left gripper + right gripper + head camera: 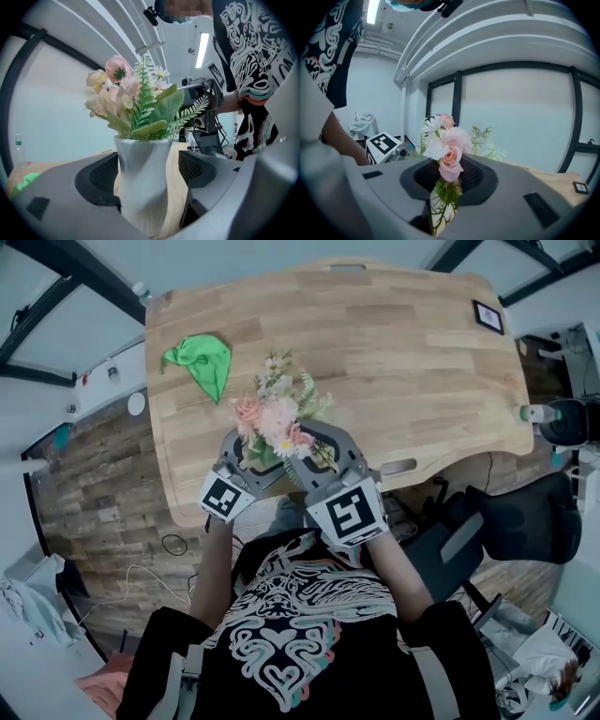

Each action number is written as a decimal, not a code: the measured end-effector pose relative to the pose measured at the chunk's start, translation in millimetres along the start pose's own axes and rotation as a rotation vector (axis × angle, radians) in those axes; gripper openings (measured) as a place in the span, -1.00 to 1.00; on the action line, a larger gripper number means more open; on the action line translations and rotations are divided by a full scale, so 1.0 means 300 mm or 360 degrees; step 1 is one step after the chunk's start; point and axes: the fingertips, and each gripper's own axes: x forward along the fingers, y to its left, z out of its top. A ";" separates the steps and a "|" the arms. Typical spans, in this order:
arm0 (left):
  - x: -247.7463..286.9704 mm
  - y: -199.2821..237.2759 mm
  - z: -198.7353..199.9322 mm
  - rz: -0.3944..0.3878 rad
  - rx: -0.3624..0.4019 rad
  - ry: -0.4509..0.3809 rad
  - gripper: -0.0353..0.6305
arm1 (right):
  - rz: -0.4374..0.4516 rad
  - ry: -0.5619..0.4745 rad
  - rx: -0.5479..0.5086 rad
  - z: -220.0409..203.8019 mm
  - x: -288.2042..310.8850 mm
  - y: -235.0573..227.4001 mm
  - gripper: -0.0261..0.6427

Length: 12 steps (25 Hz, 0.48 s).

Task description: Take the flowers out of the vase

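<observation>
Flowers (277,416) sit bunched at the near edge of the table (403,352) in the head view, nothing out yet. Left gripper view: left gripper (149,171) brackets the vase (143,187), jaws apart, gap on one side. Right gripper view: right gripper (446,192) clamped on the flowers just under the blooms. Lifting them clear is all that's left.

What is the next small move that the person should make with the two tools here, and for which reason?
Probably lift the right tool straight up a little. Its jaws are closed on the stems of the flowers, just under the blooms, while the vase stands between the jaws of the left tool, which can steady it.
</observation>
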 end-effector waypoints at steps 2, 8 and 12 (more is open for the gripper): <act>-0.002 -0.005 -0.007 0.0004 -0.0001 0.0009 0.32 | -0.0003 -0.0016 0.0002 0.013 -0.014 -0.001 -0.65; -0.009 -0.007 -0.013 0.0027 -0.0010 0.0007 0.32 | -0.0012 -0.0063 -0.0019 0.079 -0.048 -0.007 -0.65; -0.013 -0.007 -0.006 0.0030 -0.0016 -0.0011 0.32 | -0.0014 -0.0050 -0.0065 0.120 -0.070 0.001 -0.65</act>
